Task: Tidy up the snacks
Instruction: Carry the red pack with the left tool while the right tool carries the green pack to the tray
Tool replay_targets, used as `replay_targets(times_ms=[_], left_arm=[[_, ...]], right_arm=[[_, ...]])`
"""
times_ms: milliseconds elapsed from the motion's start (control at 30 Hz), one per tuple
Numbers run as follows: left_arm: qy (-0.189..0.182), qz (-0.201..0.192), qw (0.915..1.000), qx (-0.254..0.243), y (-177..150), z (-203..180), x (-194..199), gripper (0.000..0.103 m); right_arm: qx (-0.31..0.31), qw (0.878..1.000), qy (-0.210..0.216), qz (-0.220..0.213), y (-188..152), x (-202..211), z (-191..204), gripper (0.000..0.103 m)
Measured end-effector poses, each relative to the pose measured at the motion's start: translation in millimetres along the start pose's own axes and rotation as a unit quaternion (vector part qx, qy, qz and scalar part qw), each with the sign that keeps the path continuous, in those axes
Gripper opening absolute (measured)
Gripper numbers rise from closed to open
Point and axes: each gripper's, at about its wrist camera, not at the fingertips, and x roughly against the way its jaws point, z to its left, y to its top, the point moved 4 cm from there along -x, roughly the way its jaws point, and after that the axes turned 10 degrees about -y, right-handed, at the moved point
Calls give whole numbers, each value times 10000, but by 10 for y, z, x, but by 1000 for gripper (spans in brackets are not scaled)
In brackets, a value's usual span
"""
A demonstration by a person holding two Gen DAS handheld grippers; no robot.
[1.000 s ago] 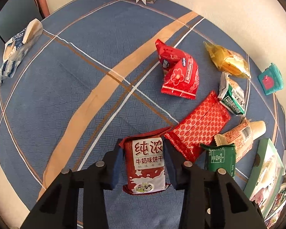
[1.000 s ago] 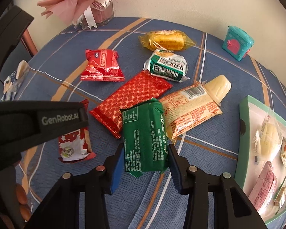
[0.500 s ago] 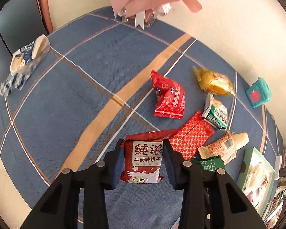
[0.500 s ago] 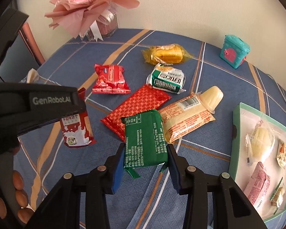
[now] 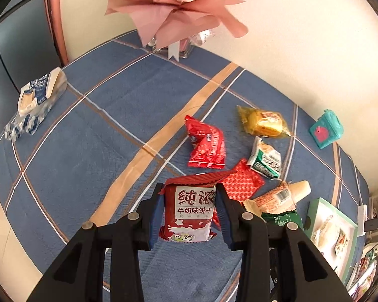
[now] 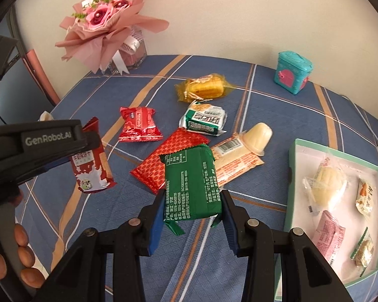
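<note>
My left gripper (image 5: 190,201) is shut on a red and white milk biscuit packet (image 5: 192,211) and holds it clear of the blue checked tablecloth (image 5: 108,136). My right gripper (image 6: 191,201) is shut on a green snack packet (image 6: 191,183), also lifted off the cloth. In the right wrist view the left gripper (image 6: 32,148) hangs at the left with the milk biscuit packet (image 6: 92,168) in it. Loose on the cloth lie a patterned red packet (image 6: 163,158), a small red packet (image 6: 138,124), a yellow cake packet (image 6: 204,88), a green and white packet (image 6: 205,119) and an orange packet with a jelly cup (image 6: 242,156).
A green-rimmed white tray (image 6: 292,166) at the right holds several wrapped snacks. A teal toy box (image 6: 292,71) stands at the back by the wall. A pink bouquet in a glass vase (image 6: 108,25) is at the back left. A blue and white bag (image 5: 35,98) lies far left.
Both grippers have risen with their packets, which left the cloth. The table looks farther away and the bouquet has come into both views.
</note>
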Motion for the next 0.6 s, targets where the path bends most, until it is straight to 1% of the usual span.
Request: replay_targets(times_ms=[133, 267, 433, 600], left_arm=[[-27, -42, 9998, -184, -29, -150, 49, 41], [-157, 17, 9992, -380, -83, -331, 39, 41], [-453, 137, 9970, -608, -170, -616, 30, 41], [-755, 239, 9921, -977, -313, -985, 35, 41]], right_arm=[[-148, 9999, -41, -6, 6, 25, -146, 44], [-366, 9993, -108, -6, 14, 47, -346, 44], [-758, 9969, -230, 11, 13, 74, -682, 44], [-1252, 9914, -384, -12, -6, 107, -1089, 44]])
